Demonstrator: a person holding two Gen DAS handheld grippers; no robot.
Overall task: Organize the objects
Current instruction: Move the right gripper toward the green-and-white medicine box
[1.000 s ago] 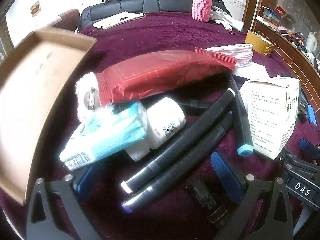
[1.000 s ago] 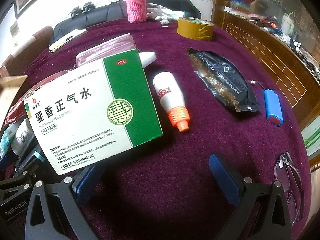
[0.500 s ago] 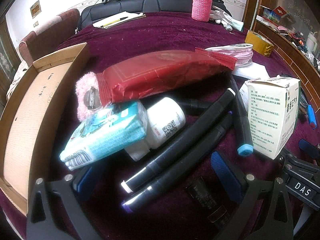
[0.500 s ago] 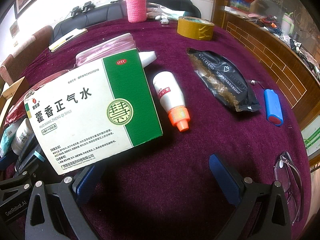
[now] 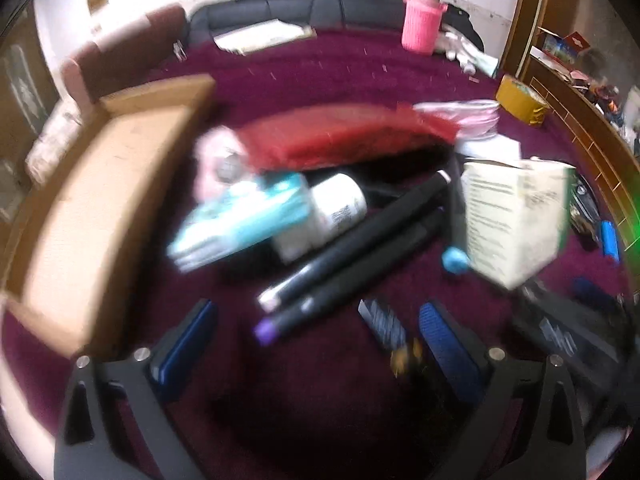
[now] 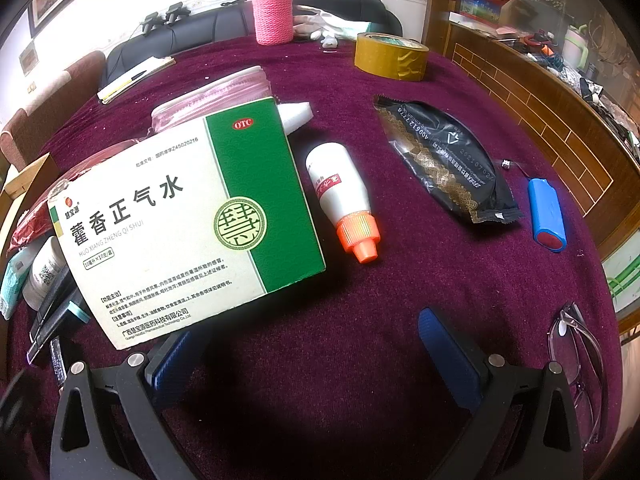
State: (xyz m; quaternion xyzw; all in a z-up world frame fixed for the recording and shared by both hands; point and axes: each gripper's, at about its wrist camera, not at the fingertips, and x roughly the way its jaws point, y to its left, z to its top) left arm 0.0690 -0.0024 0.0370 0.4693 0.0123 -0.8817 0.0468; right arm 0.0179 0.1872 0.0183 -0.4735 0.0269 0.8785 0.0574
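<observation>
In the blurred left wrist view, my left gripper [image 5: 316, 344] is open and empty above the purple cloth. Ahead of it lie two black markers [image 5: 352, 248], a white bottle [image 5: 328, 212], a teal tissue pack [image 5: 244, 224], a red packet [image 5: 344, 136] and a white medicine box [image 5: 516, 216]. A cardboard box [image 5: 92, 208] sits at the left. In the right wrist view, my right gripper [image 6: 304, 356] is open and empty. The green-and-white medicine box [image 6: 188, 220] stands just ahead of its left finger. A white bottle with an orange cap [image 6: 344, 200] lies beside it.
A black snack packet [image 6: 444, 160], a blue battery [image 6: 546, 220], a tape roll [image 6: 390, 56], a pink knitted bottle [image 6: 274, 8] and clear glasses [image 6: 580, 368] lie on the cloth. A wooden ledge [image 6: 560, 120] runs along the right side.
The left gripper has pulled back and swung, so the pile appears farther and shifted right. The cardboard box has settled flat at the left. The right gripper has not moved.
</observation>
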